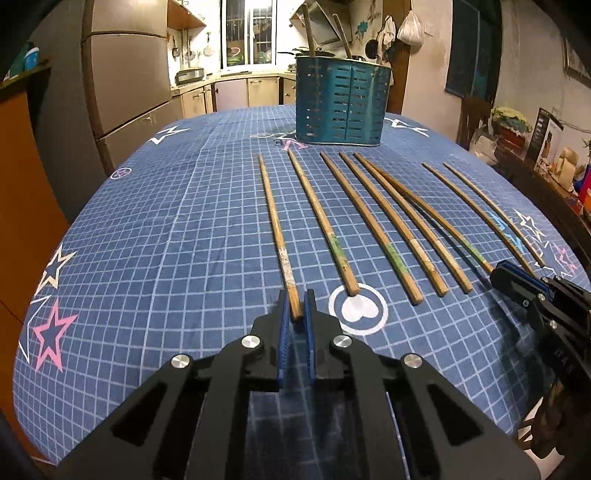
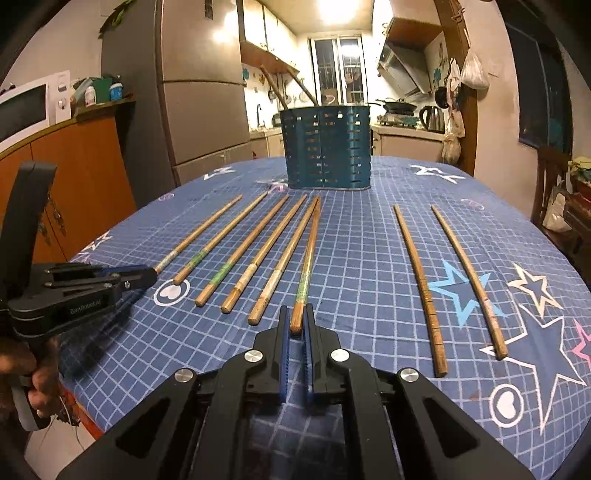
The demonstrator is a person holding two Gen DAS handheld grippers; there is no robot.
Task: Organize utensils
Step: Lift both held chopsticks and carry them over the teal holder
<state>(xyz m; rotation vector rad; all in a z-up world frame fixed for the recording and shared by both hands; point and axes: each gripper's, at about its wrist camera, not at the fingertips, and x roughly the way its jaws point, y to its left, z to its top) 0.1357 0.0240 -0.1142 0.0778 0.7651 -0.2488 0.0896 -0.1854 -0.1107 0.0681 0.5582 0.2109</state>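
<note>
While the teal slotted holder point(image 1: 341, 105) stands upright at the table's point(image 1: 166, 229) far end w/ two wooden sticks point(image 1: 308, 31) leaning out of its top, probably chopsticks, eight more chopsticks lie in a row on the blue grid cloth in front of it. Left gripper point(image 1: 297, 308) has its fingers closed on the near end of the leftmost chopstick point(image 1: 275, 225). Right gripper point(image 2: 296, 323) fingers pinch the end of the sixth chopstick point(image 2: 308, 262), approx. mid-row.

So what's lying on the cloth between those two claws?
Four loose chopsticks lie between the left gripper and right gripper, each gripper pinching one more; the right wrist view shows it.
</note>
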